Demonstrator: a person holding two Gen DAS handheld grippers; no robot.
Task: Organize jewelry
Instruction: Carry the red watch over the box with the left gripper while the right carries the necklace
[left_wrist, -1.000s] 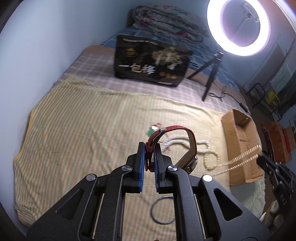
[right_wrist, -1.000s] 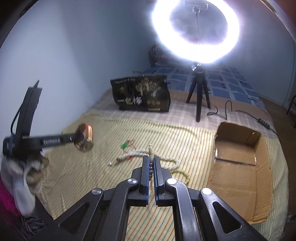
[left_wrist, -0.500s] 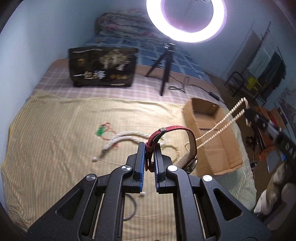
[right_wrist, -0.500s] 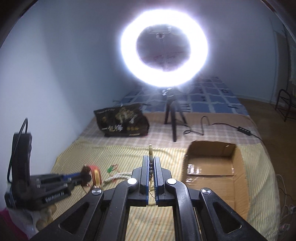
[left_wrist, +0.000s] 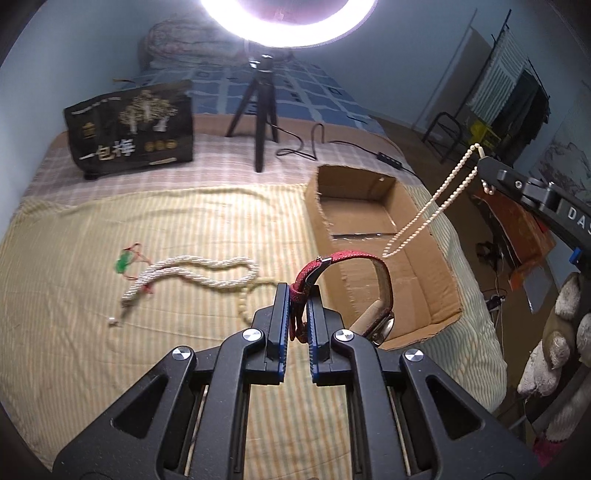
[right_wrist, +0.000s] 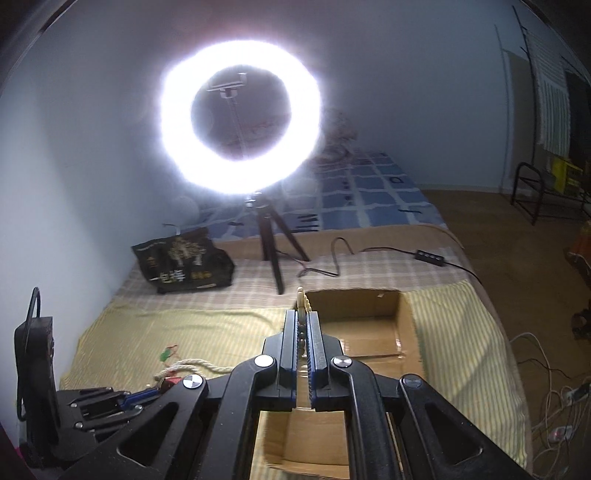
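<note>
ring light (right_wrist: 240, 118), tripod (left_wrist: 258, 114), black bag (left_wrist: 131, 131), cable (left_wrist: 314, 144)

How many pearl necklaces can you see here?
2. A thin pearl strand dangles from the right gripper above the cardboard box. A thick twisted pearl rope lies on the striped blanket. Others may be hidden.

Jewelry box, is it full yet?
Not yet. The cardboard box looks empty. The left hand-held gripper holds the red watch; the right hand-held gripper dangles a bead necklace above the box. The twisted pearl rope and green charm remain.
</note>
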